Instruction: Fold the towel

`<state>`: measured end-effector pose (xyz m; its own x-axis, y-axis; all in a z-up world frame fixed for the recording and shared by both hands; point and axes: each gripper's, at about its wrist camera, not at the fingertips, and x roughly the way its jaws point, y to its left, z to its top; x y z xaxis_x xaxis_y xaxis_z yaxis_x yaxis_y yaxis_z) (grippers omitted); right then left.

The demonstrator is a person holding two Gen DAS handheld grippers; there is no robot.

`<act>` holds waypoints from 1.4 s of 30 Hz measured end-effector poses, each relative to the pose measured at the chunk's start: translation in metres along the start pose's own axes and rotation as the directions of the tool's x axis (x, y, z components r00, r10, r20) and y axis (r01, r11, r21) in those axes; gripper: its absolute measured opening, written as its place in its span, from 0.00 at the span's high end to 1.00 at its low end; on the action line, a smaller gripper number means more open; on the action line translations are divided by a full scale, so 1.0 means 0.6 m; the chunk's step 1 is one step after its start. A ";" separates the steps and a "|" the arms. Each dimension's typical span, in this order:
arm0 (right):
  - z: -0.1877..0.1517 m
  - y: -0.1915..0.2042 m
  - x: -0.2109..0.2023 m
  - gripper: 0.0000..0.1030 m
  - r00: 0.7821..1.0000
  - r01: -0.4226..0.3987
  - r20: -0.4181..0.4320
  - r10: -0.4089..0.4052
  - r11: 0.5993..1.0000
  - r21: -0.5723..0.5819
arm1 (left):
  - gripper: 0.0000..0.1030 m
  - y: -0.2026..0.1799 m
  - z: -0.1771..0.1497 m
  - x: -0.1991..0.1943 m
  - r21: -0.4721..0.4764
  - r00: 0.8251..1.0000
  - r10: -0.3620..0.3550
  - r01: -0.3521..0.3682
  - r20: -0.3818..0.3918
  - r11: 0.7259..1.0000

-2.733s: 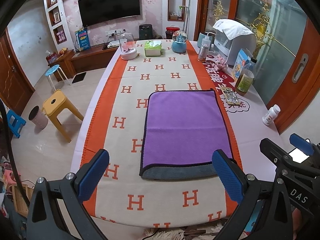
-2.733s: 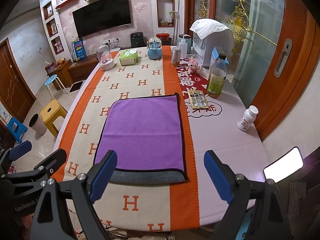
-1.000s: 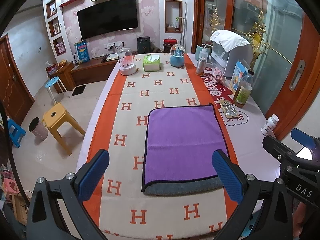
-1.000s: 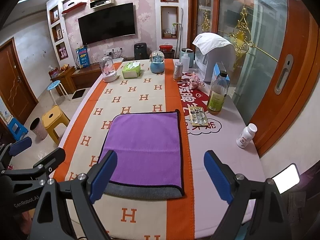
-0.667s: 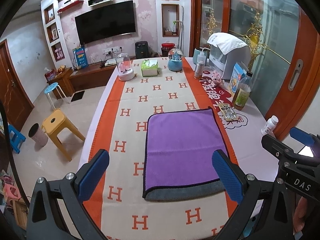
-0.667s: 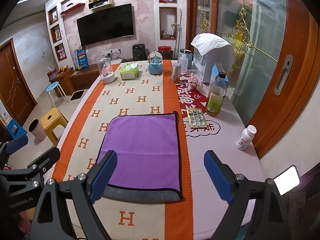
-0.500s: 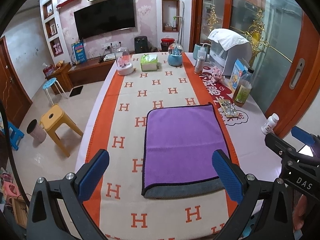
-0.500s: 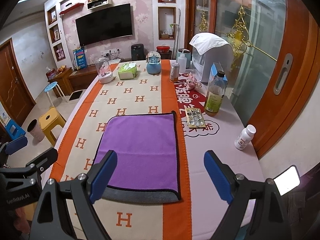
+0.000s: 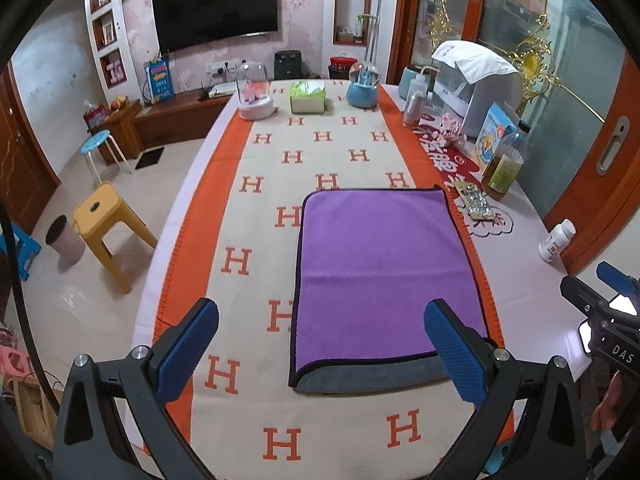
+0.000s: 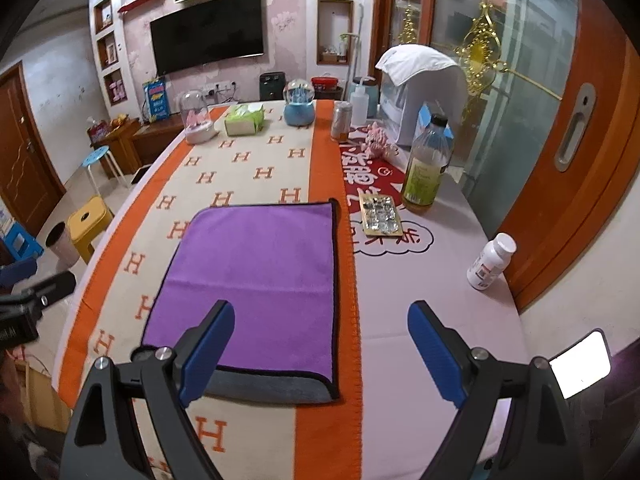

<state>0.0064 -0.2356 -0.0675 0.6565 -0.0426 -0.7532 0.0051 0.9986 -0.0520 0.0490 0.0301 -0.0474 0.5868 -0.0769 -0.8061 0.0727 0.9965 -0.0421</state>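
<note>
A purple towel (image 9: 380, 272) with a dark hem lies folded flat on the H-patterned tablecloth (image 9: 256, 208); its grey underside shows as a strip along the near edge. It also shows in the right wrist view (image 10: 256, 276). My left gripper (image 9: 320, 344) is open and empty, held above the table's near end, in front of the towel's near edge. My right gripper (image 10: 320, 344) is open and empty, above the towel's near right corner. The right gripper's side shows at the right edge of the left wrist view (image 9: 600, 312).
To the right of the towel are a blister pack (image 10: 380, 216), an oil bottle (image 10: 426, 168) and a white pill bottle (image 10: 490, 262). A tissue box (image 9: 306, 98), a glass dome (image 9: 254, 96) and a blue globe (image 9: 362, 88) stand at the far end. A yellow stool (image 9: 104, 220) is on the floor at left.
Both grippers rose and drew back from the towel, then came slightly forward again. The right gripper has shifted right. The towel has not moved and both grippers stay open.
</note>
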 end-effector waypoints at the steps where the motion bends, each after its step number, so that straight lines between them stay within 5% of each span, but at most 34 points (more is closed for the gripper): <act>1: -0.007 -0.001 0.009 0.14 1.000 -0.008 -0.011 0.008 1.000 -0.018 | 0.01 0.004 -0.004 0.010 0.003 1.000 -0.005 0.005 -0.010 1.000; 14: -0.076 0.004 0.107 0.15 0.982 -0.160 -0.128 0.138 0.970 -0.183 | 0.01 0.027 -0.066 0.129 0.092 0.984 -0.135 0.147 -0.117 0.985; 23: -0.106 -0.015 0.188 0.32 0.930 -0.306 -0.284 0.234 0.920 -0.244 | 0.02 0.018 -0.100 0.187 0.225 0.963 -0.187 0.229 -0.194 0.947; 34: -0.108 -0.034 0.235 0.45 0.853 -0.458 -0.386 0.352 0.859 -0.230 | 0.04 0.037 -0.091 0.241 0.178 0.883 -0.348 0.416 -0.316 0.892; 42: -0.107 -0.032 0.252 0.56 0.821 -0.508 -0.424 0.382 0.828 -0.237 | 0.15 0.034 -0.083 0.260 0.180 0.833 -0.414 0.500 -0.367 0.847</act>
<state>0.0573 -0.2633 -0.2225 0.2208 0.3339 -0.9164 -0.5085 0.8412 0.1840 0.1019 0.0399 -0.2031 0.1631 -0.4643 -0.8705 0.5000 0.7995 -0.3328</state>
